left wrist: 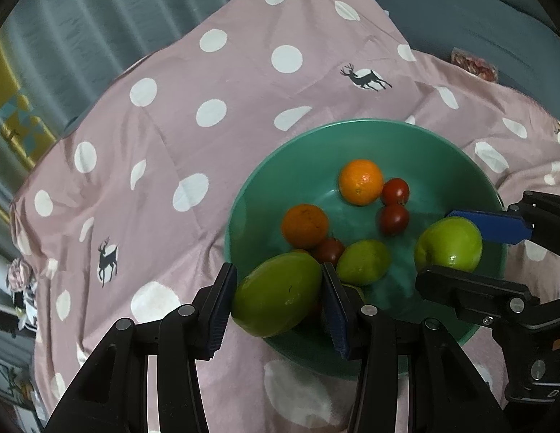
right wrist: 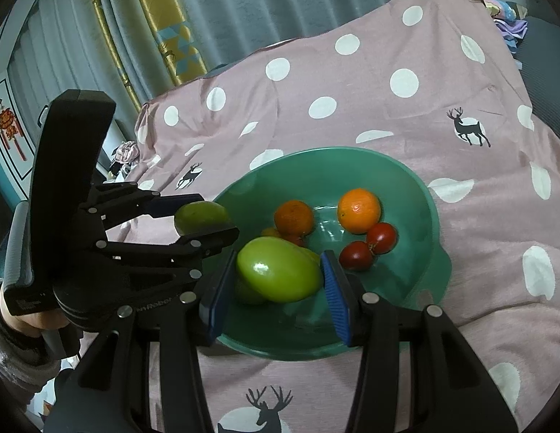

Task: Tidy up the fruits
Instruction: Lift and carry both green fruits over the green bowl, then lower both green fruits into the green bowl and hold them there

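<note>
A green bowl sits on a pink polka-dot cloth and holds two oranges, three red tomatoes and a green fruit. My left gripper is shut on a green mango over the bowl's near-left rim; it also shows in the right wrist view. My right gripper is shut on a green apple above the bowl, and it shows in the left wrist view with the apple.
The pink cloth covers a soft surface all around the bowl. Grey curtains hang behind. A blue cushion with a small packet lies at the far right.
</note>
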### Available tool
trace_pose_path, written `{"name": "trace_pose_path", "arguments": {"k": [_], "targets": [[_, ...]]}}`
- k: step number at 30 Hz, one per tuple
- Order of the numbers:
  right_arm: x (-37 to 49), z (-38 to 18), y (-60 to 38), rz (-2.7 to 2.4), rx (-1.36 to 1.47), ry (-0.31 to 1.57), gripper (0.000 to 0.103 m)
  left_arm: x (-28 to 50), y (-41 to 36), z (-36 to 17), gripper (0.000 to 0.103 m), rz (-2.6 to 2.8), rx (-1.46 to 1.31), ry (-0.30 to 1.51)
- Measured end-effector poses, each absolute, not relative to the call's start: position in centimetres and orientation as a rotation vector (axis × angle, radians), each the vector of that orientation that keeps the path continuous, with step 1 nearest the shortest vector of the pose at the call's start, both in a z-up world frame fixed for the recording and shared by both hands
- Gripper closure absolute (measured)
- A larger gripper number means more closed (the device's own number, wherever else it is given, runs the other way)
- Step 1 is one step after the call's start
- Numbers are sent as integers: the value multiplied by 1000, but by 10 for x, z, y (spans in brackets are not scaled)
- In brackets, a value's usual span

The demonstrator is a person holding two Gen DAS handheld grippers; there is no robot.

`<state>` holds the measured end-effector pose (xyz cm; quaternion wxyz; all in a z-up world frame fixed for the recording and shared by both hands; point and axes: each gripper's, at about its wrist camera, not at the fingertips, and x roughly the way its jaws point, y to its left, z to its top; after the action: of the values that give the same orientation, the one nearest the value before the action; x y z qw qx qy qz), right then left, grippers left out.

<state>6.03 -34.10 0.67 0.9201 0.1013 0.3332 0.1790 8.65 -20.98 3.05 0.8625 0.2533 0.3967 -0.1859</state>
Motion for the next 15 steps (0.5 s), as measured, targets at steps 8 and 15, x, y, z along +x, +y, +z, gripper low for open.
{"name": "trace_pose_path", "arguments": {"k": [8,15], "targets": [[60,6,-344,364,219,685,55,89,-215,29,55,-388,552,832],[62,6,-345,358,220,689,55,90,-222,27,55,-390,575,834]]}}
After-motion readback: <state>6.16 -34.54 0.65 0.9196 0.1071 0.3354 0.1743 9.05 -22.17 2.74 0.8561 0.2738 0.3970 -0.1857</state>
